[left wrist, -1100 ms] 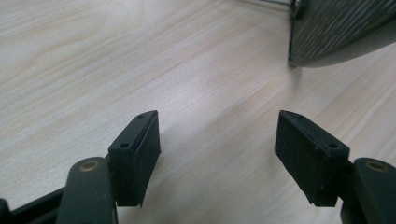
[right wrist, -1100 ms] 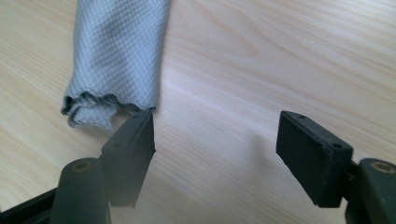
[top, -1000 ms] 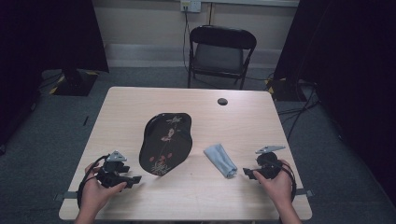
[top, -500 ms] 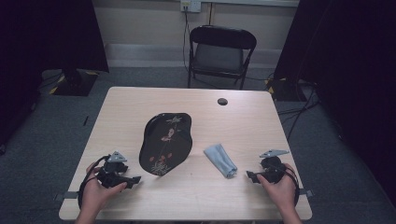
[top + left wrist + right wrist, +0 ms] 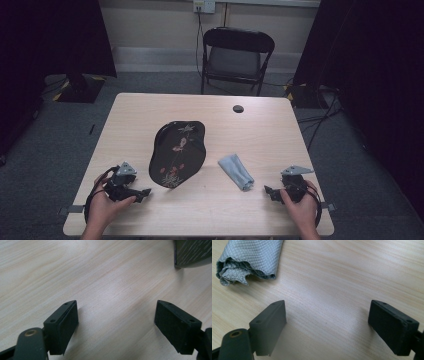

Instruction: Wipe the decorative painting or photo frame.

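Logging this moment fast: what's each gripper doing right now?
Left gripper: open, jaws have just been opening, nothing between them, near the black tray.
Right gripper: open, empty, near the grey cloth.

Under my fingers (image 5: 62, 323) I see pale wood-grain tabletop (image 5: 280, 135). Well ahead of them, near the far edge, sits a small black disc (image 5: 238, 108). Farther beyond stands a black folding chair (image 5: 237, 55), with a wall socket (image 5: 204, 6) behind it.
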Demonstrator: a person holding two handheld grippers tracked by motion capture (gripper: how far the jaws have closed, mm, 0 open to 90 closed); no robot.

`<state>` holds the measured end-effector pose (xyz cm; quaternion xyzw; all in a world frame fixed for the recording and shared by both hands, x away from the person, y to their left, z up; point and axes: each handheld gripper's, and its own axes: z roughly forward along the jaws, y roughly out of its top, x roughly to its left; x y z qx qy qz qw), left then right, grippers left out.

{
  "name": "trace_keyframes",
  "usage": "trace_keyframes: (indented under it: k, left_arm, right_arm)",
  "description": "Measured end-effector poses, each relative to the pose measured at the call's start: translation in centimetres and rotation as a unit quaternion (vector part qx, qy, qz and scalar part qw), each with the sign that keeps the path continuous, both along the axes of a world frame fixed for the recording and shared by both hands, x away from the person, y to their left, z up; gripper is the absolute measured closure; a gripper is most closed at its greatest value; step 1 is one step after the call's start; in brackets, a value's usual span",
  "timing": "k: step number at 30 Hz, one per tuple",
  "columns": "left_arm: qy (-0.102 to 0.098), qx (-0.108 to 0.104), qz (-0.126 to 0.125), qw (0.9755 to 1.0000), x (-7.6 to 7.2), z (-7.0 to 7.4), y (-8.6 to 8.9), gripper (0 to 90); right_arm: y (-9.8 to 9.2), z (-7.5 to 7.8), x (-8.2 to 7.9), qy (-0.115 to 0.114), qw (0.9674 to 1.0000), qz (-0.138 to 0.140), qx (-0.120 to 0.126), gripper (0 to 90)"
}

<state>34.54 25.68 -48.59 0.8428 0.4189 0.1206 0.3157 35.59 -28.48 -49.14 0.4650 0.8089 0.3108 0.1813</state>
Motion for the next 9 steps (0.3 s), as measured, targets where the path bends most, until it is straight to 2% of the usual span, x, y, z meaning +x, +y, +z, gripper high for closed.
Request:
trace_keyframes:
  k: [6,9]
  left_arm:
    - [-0.004,0.0,0.001,1.0,0.11,-0.09,-0.17,17.9]
    - [-0.006,0.003,0.0,1.0,0.17,-0.14,-0.24,17.0]
  right_arm:
    - [-0.03,-0.1,-0.18,-0.005,1.0,-0.001,0.002,14.4]
    - [-0.19,-0.37,-0.43,-0.019,0.9998,-0.001,0.009,14.2]
